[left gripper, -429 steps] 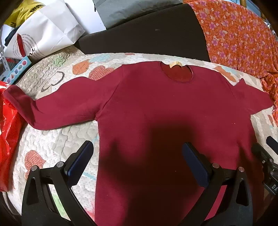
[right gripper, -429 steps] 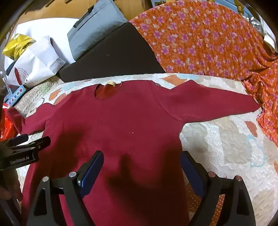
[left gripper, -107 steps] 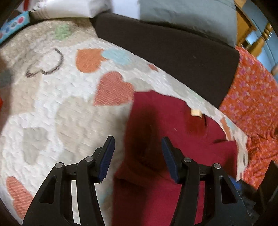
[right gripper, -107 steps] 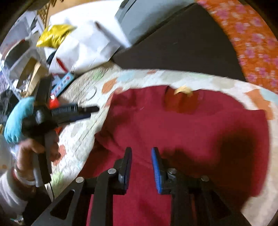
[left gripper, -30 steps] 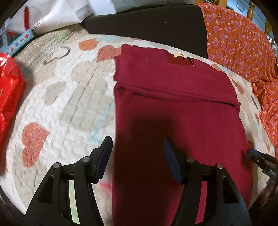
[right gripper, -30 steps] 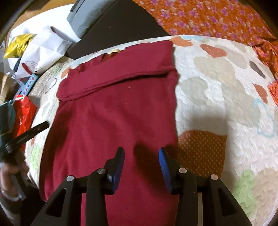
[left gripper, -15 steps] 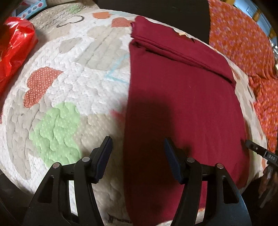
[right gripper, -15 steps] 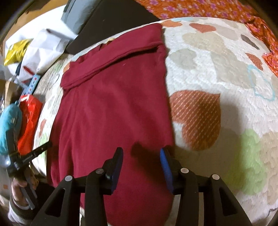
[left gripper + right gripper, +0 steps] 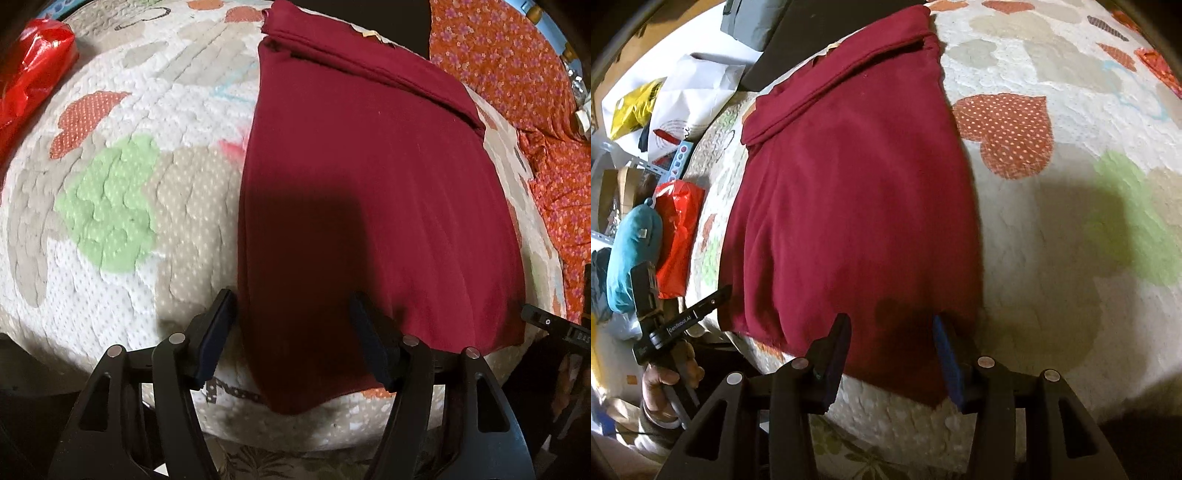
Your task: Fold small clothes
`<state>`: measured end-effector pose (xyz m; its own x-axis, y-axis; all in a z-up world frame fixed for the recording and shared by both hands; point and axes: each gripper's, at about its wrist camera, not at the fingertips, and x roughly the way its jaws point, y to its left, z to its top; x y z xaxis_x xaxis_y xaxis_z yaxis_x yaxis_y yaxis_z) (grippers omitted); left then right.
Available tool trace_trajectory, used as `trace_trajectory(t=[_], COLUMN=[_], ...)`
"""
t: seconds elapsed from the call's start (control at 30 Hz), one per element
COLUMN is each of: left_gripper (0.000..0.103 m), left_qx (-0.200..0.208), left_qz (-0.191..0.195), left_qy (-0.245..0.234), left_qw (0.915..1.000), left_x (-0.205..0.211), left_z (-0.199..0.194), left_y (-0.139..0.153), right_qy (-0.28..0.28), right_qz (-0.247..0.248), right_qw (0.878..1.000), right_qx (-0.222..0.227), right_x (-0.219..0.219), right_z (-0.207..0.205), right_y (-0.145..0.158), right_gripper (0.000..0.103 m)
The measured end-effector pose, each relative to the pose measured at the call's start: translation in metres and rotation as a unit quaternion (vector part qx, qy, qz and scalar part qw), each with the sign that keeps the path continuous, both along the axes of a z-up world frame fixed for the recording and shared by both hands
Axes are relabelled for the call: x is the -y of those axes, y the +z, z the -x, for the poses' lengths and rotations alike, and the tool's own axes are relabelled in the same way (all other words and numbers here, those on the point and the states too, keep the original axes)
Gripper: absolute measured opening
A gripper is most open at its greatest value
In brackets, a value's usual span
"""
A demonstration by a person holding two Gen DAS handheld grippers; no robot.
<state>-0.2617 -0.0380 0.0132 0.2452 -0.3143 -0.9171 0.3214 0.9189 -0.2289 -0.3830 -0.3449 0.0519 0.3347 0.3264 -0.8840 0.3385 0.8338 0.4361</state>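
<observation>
A dark red shirt [image 9: 369, 177] lies flat on a quilted heart-pattern cover [image 9: 110, 192], its sleeves folded in across the top into a long rectangle. It also shows in the right wrist view [image 9: 857, 206]. Its bottom hem hangs a little over the near edge. My left gripper [image 9: 295, 328] is open and straddles the hem's left corner. My right gripper [image 9: 890, 350] is open over the hem's right corner. Neither holds cloth. The left gripper [image 9: 683, 317] also shows from the side in the right wrist view.
A red plastic bag [image 9: 33, 70] lies at the cover's left edge, with a teal bundle [image 9: 631, 247] beside it. Orange flowered fabric [image 9: 517, 74] lies to the right. White and yellow bags [image 9: 683, 99] and a dark cushion [image 9: 783, 48] sit behind.
Both grippers have drawn back toward the near edge, from over the shirt's body to its bottom hem corners. The shirt has not moved in the last second. Both stay open.
</observation>
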Motion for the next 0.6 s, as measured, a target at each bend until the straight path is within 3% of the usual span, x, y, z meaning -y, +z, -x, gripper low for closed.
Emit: trace_trajectory(t=[0.1,0.23,0.43,0.6], left_gripper=[0.067,0.079,0.081,0.082], left_qx=[0.004,-0.015,-0.021,-0.024], left_qz=[-0.010,0.001,-0.001,-0.003], left_qy=[-0.006,-0.004,-0.006,-0.006], left_qw=[0.9999,0.9999,0.9998,0.9997], left_x=[0.003,0.006,0.007,0.009], left_z=[0.002,0.001,0.001,-0.001], left_y=[-0.001,-0.004,-0.004,-0.005], right_qy=[0.001,0.002,-0.030,-0.044], right_qz=[-0.005,-0.025,-0.003,0.000], right_qw=[1.000,1.000,1.000,0.999], right_qx=[-0.005,-0.016,0.007,-0.031], right_x=[-0.002,-0.006,0.009,0.013], right_z=[0.007,0.009,0.017,0.018], right_y=[0.001,-0.010,0.012,-0.003], right_gripper=[0.045,0.046,0.046,0.048])
